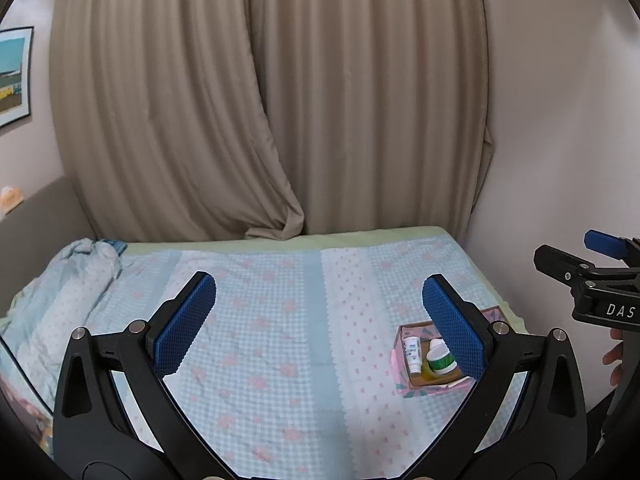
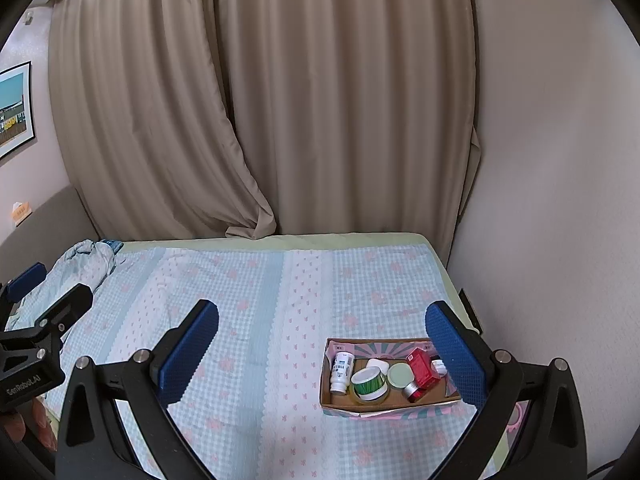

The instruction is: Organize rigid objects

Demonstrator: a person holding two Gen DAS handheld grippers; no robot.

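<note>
both grippers hang wide apart and empty over the bed [image 2: 248, 320]: left gripper [image 1: 319, 316], right gripper [image 2: 322, 340]. the cardboard box [image 2: 384, 402] sits on the near right of the bedspread, its long axis running left to right. inside, touching one another, are a white bottle [image 2: 342, 372] lying with its cap towards the near side, a green-striped jar [image 2: 370, 384] and a red carton [image 2: 422, 368] tilted. judged light, stiff and smooth; grasp the bottle across its middle.

Box [image 1: 404, 376] right half hidden behind left hand-held gripper [image 1: 319, 320] finger; bottle [image 2: 342, 372] label text unreadable.
</note>
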